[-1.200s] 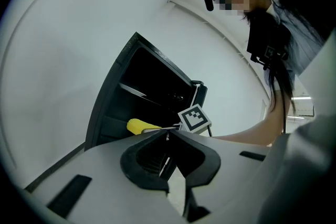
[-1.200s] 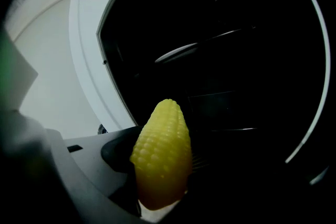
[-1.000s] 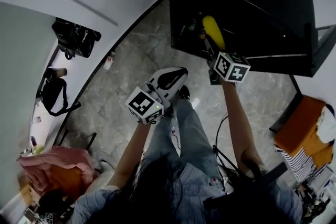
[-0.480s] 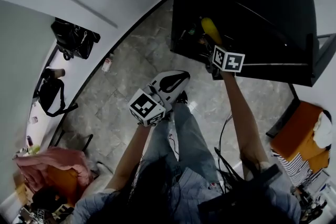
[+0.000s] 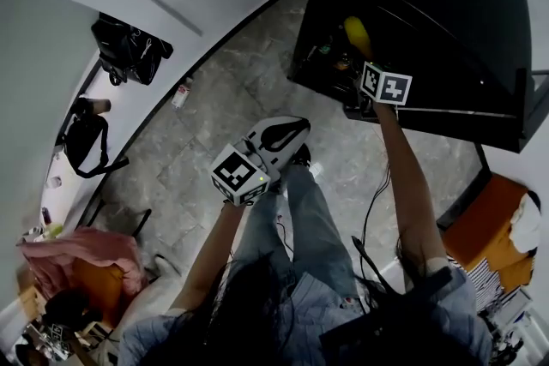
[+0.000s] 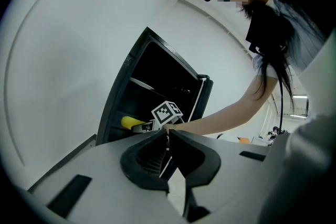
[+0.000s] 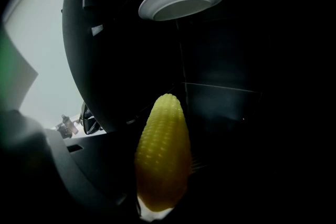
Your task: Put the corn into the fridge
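In the head view the black fridge point(image 5: 429, 4) stands open at the upper right. My right gripper point(image 5: 364, 64) reaches into its opening, shut on the base of a yellow corn cob point(image 5: 357, 37). In the right gripper view the corn point(image 7: 163, 160) points into the dark fridge interior point(image 7: 231, 102), below a white plate point(image 7: 181, 0) on an upper shelf. My left gripper point(image 5: 287, 131) hangs over the floor in front of the person's legs, shut and holding nothing. The left gripper view shows its shut jaws, with the fridge point(image 6: 152, 86) and corn point(image 6: 131, 122) beyond.
Black bags point(image 5: 129, 47) and a small bottle point(image 5: 181, 94) lie along the wall at the left. An orange seat point(image 5: 493, 223) is at the right, and a pink cloth point(image 5: 77, 249) at the lower left. A cable point(image 5: 373, 201) runs over the stone floor.
My right gripper has carried the corn up and deeper into the fridge opening. The left gripper has barely moved.
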The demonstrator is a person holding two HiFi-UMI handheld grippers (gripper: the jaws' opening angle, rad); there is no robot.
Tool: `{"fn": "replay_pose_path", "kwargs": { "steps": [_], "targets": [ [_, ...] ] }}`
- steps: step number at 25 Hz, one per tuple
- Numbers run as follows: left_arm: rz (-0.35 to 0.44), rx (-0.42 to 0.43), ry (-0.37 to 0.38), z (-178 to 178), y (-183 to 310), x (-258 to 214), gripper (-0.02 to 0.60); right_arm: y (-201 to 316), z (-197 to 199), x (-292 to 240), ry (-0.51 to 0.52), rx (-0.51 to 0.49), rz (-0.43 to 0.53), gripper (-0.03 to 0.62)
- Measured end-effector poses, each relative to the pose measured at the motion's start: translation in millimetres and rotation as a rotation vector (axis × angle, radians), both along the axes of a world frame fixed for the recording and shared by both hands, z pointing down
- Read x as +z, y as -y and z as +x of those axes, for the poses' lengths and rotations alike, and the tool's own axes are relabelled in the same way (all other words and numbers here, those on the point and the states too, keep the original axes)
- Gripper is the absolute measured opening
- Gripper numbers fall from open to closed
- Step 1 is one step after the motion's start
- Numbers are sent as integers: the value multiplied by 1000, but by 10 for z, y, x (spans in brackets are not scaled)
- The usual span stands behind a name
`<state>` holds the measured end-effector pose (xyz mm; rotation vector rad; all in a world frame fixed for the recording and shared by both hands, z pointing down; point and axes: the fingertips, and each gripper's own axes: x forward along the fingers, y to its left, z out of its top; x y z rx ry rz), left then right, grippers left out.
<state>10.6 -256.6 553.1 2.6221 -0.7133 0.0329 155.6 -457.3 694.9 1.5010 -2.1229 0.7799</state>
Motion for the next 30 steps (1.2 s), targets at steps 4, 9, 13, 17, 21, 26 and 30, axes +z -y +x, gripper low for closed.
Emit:
{"fn": "replay_pose_path", "kwargs": {
  "steps": [4,9,13,17,21,26,30],
  "targets": [
    [-11,-7,13,-49,-28,50,8,130,-37,-1,-57,-45,2,242],
    [-21,-6,21,-71,-51,96,8,294,-69,8,-57,-109,-22,242],
    [-33,-21,29,-104,-50,137,8,439,-28,35,-59,-102,-37,242],
    [-39,-30,30,-114,-63,154,8,548,37,67,-67,-80,-58,242],
    [-47,-44,31,-158,-82,178,8,571,39,129,-101,-73,-97,242],
    [-57,-49,36,-191,-149,208,8,557,31,128,-134,-73,-80,242],
    [-68,-50,44,-223,-207,243,8,569,56,77,-101,-32,-44,242]
  ]
}}
